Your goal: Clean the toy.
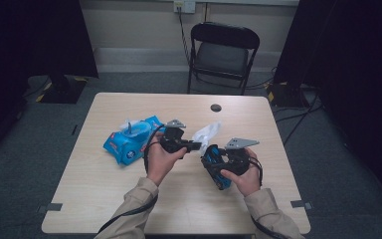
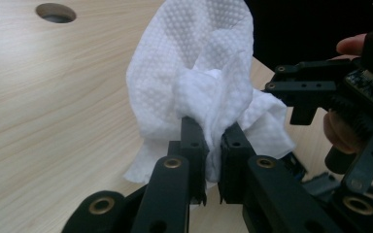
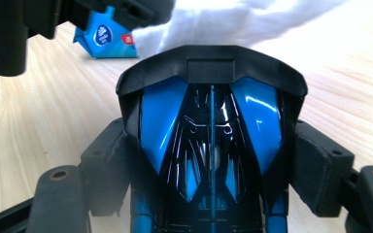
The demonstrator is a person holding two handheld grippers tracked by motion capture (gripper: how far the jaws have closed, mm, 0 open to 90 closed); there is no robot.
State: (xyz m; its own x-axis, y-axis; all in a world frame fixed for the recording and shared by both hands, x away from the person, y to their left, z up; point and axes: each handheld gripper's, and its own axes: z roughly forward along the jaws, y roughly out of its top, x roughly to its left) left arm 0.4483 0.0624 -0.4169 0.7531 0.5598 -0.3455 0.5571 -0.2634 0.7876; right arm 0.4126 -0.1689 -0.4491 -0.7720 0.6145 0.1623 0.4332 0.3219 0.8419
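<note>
A white dimpled wet wipe (image 2: pixel 199 73) is bunched between the jaws of my left gripper (image 2: pixel 212 145), which is shut on it. From above the wipe (image 1: pixel 207 132) sticks up just past the left gripper (image 1: pixel 195 146), over the middle of the table. My right gripper (image 1: pixel 218 162) is shut on a blue and black toy car (image 3: pixel 211 145), its pads pressed on the car's two sides. The car (image 1: pixel 214 165) is held nose up, just right of the wipe. In the right gripper view the wipe (image 3: pixel 233 22) hangs close above the car's rear spoiler.
A blue pack of wet wipes (image 1: pixel 129 141) with its flap open lies on the light wooden table (image 1: pixel 104 199), left of my hands. A round cable hole (image 1: pixel 216 107) sits near the far edge. A black folding chair (image 1: pixel 221 55) stands behind the table.
</note>
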